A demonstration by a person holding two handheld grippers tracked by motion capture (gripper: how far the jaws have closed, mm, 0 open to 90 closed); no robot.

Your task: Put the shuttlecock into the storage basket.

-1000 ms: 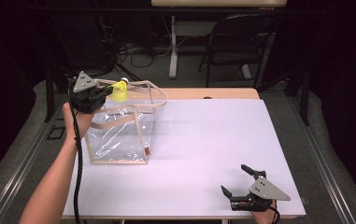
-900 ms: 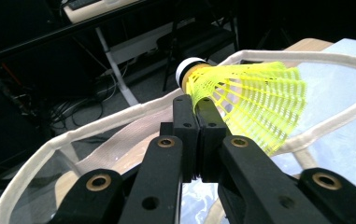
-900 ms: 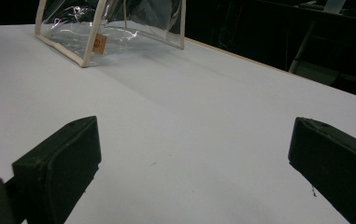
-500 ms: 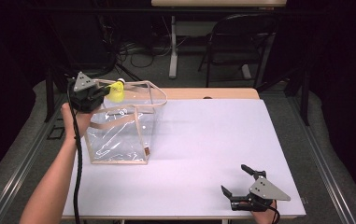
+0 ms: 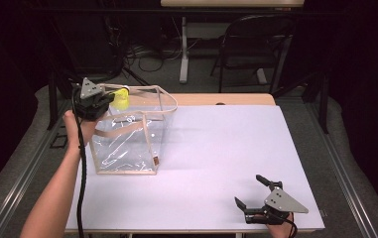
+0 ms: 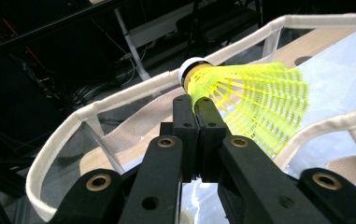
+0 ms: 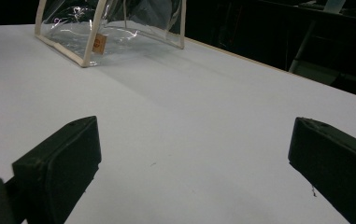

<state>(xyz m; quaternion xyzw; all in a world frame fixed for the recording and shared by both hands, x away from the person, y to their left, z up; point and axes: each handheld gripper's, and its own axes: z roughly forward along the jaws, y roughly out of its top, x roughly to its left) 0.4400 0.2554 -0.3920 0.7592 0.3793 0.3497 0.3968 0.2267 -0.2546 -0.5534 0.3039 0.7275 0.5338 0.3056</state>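
Observation:
A clear plastic tote bag with beige trim and handles stands at the left of the white table. My left gripper hovers over the bag's far left top rim, shut on a yellow shuttlecock. In the left gripper view the shuttlecock is pinched at the skirt just below its white cork, above the beige rim. My right gripper rests open near the table's front right edge, its fingers wide apart over bare table, with the bag far off.
A wooden strip borders the table's far edge. Beyond it stand a dark chair and a desk leg with cables on the floor. Metal rails run along both sides of the table.
The left gripper has held the shuttlecock almost still over the bag's rim. The right gripper has not moved.

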